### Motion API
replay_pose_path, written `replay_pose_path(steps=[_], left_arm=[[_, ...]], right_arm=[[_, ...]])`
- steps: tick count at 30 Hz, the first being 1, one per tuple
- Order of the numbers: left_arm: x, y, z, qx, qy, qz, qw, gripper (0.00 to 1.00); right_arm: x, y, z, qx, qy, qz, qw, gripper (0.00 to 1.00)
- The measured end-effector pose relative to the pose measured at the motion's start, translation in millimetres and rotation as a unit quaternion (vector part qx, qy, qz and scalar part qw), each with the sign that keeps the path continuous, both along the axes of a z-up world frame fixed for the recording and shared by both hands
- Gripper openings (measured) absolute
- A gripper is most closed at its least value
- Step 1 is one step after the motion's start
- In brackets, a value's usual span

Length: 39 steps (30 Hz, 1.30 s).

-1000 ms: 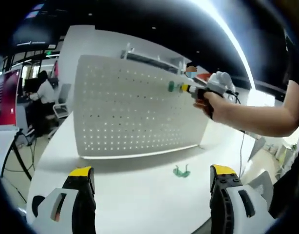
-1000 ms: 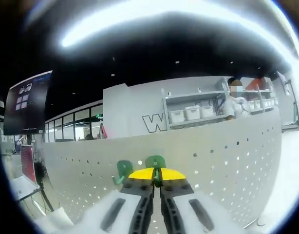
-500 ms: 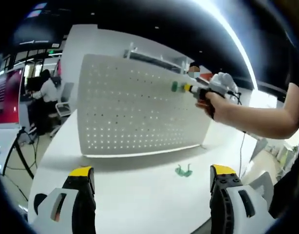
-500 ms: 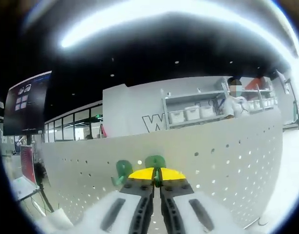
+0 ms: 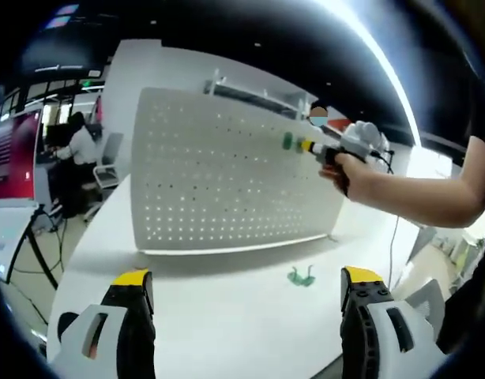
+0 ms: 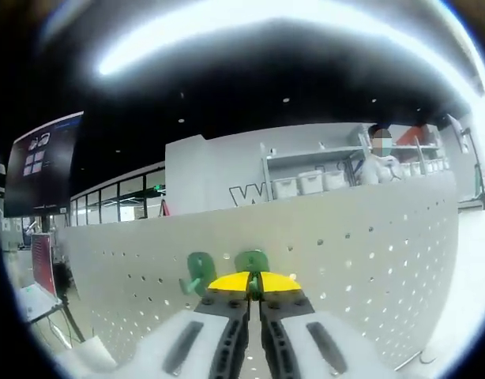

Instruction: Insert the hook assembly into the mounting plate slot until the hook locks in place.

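Right tool (image 6: 254,286) is clenched on a green hook (image 6: 251,261), pressing it against the upright white pegboard (image 6: 369,260); a second green hook (image 6: 200,268) sits on the board just beside it, toward 9 o'clock. From the left gripper view, the right tool (image 5: 307,145) meets the board (image 5: 219,181) near its upper edge, around 1 o'clock. Left tool (image 5: 246,304) stands released, jaws wide apart, above the white counter (image 5: 219,316). A spare green hook (image 5: 301,276) lies on the counter near the board's foot. Judgement: the hook is light, stiff plastic, likely slippery; grip its flat body, leaving the insertion tabs free. Seating cannot be confirmed.
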<state>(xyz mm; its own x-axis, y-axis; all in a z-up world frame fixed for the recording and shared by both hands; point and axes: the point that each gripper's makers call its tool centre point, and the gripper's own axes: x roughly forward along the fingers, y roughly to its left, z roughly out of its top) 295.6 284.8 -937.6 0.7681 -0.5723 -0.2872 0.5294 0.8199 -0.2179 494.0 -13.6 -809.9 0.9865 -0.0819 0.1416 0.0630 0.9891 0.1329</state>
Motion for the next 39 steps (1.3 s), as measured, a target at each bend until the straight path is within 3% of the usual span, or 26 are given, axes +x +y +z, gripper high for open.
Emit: replay_pose_path(steps=[20, 35, 39], left_arm=[[1.0, 1.1, -2.9, 0.006, 0.004, -0.003, 1.0000, 0.99], [0.9, -5.9, -7.9, 0.004, 0.011, -0.006, 0.9999, 0.99], [0.3, -8.0, -9.1, 0.006, 0.012, -0.009, 0.9999, 0.99]], right_arm=[[-0.1, 1.1, -4.6, 0.004, -0.002, -0.005, 1.0000, 0.00], [-1.4, -4.7, 9.8, 0.009, -0.023, -0.005, 0.9997, 0.00], [0.2, -3.0, 5.5, 0.006, -0.019, -0.005, 0.9998, 0.00]])
